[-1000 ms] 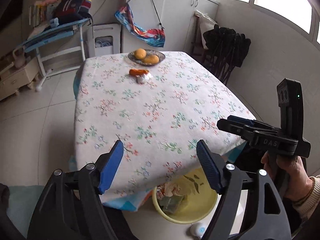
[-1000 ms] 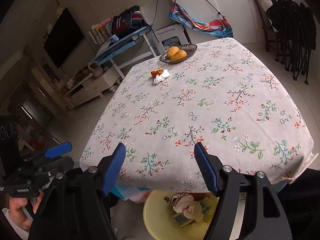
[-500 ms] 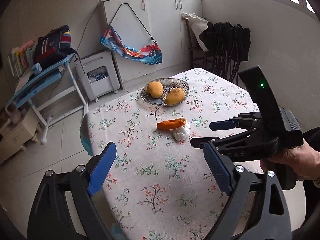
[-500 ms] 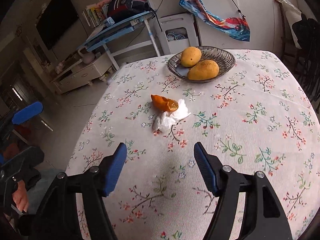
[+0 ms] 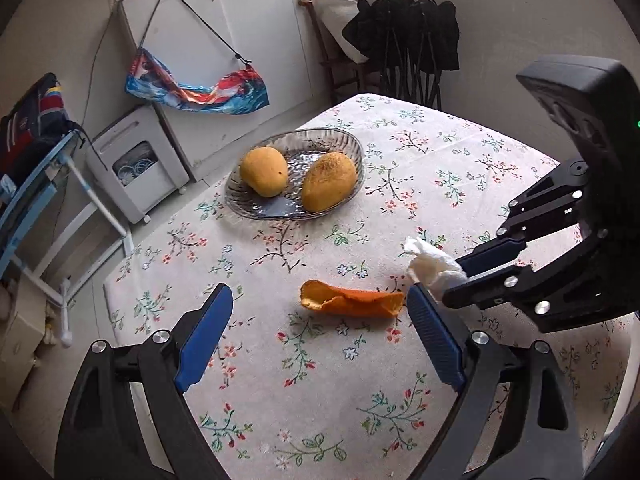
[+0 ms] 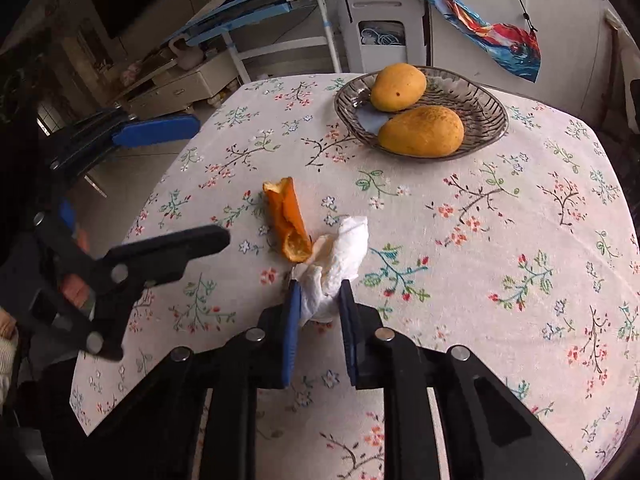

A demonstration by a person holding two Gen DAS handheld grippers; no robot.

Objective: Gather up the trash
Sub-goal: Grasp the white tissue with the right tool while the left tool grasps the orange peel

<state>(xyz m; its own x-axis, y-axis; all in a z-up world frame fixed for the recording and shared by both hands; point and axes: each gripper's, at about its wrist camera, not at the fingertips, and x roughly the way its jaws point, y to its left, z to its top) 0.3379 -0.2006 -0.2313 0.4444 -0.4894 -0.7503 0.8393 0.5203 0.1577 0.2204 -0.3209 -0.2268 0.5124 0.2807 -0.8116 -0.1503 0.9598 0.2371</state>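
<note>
Right view: right claw (image 6: 320, 300) pinching tissue (image 6: 340, 256).

Floral-clothed table (image 6: 500, 264) bears dish (image 6: 486, 98), peel (image 6: 286, 220), tissue (image 6: 340, 260).

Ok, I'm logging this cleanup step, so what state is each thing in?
Right gripper: shut on the tissue.
Tissue: crumpled, pinched at one end.
Left gripper: open, holding nothing.
Peel: curled, lying loose on the table, ahead of the left gripper.
Bowl: upright, holding two whole mangoes.
</note>
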